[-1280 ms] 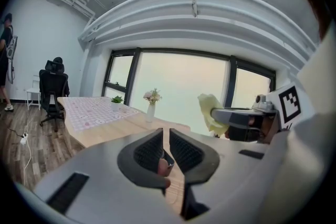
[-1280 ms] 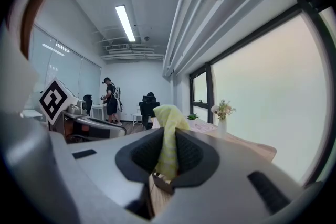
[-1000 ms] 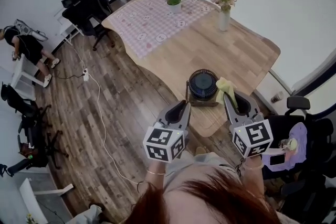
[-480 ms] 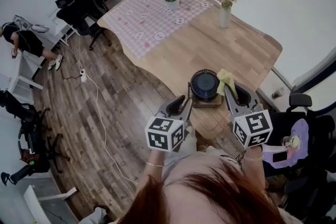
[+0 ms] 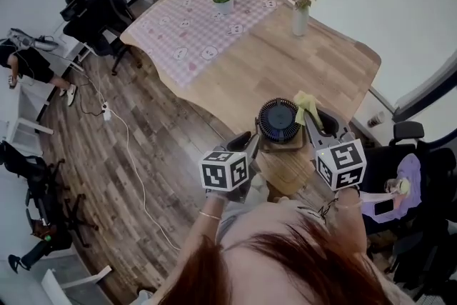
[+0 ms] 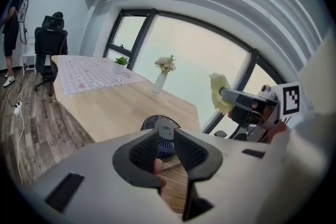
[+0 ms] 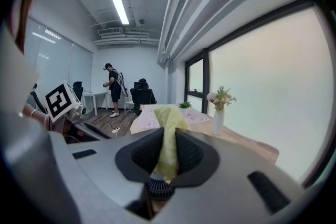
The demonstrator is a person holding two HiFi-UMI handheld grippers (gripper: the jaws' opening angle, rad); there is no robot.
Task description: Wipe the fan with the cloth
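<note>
Presently, the fan [image 5: 278, 121] stood close to the rounded near edge of the worktop [image 5: 314, 61], at lower centre of the head view. The right tongs [image 7: 169, 152] were clamped on the yellow cloth [image 7: 169, 131], which rose between the pads as a narrow folded strip and sat just right of the fan; contact with the grille could not be confirmed. The left tongs [image 6: 166, 147] had just been opening and stood narrowly apart with nothing pinched between them, the fan showing beyond the gap.

Hazards noted, as judgement:
- The fan was unsupported. A firm wipe from the right would likely slide or tip it toward the worktop edge unless the left tongs steadied it first.
- Only a thin fold was held, so drag across the grille could pull the cloth free or snag it.
</note>
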